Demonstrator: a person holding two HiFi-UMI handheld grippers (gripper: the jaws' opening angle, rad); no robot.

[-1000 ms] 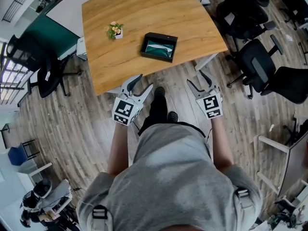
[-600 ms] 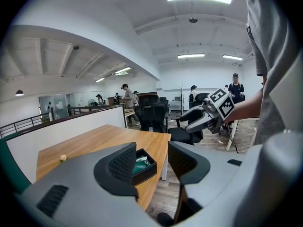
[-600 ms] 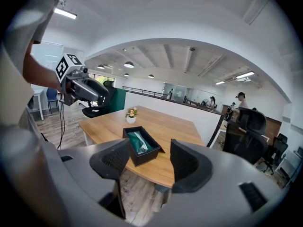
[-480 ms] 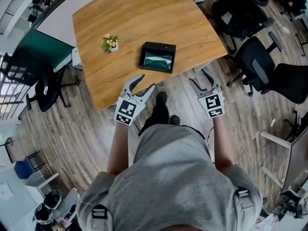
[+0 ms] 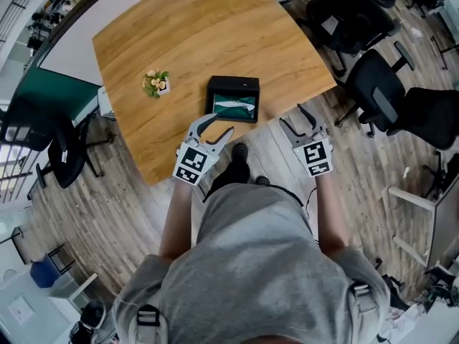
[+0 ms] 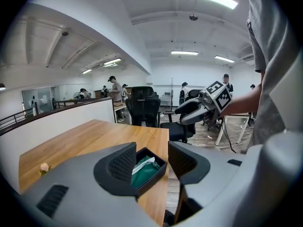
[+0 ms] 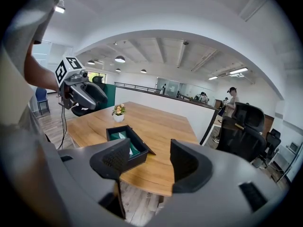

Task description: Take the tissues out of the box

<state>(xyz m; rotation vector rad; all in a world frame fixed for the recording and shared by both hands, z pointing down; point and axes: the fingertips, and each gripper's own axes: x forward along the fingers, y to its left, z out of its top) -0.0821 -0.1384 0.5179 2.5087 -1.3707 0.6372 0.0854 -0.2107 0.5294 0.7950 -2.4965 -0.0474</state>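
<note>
The black box (image 5: 233,82) sits open-topped by the wooden table's (image 5: 201,34) near edge, its long axis along that edge, with green tissues (image 5: 234,107) inside. Left of the box stands a small flower pot (image 5: 154,84), and broad wood stretches beyond the box. The left gripper (image 5: 213,127), jaws wide and empty, hangs at the box's near side. The right gripper (image 5: 296,120), equally wide and empty, is right of the box, off the table edge, with office chairs (image 5: 380,92) farther right.

A small potted flower (image 5: 153,83) stands on the wooden table (image 5: 208,31), with black office chairs (image 5: 378,90) beside it.
</note>
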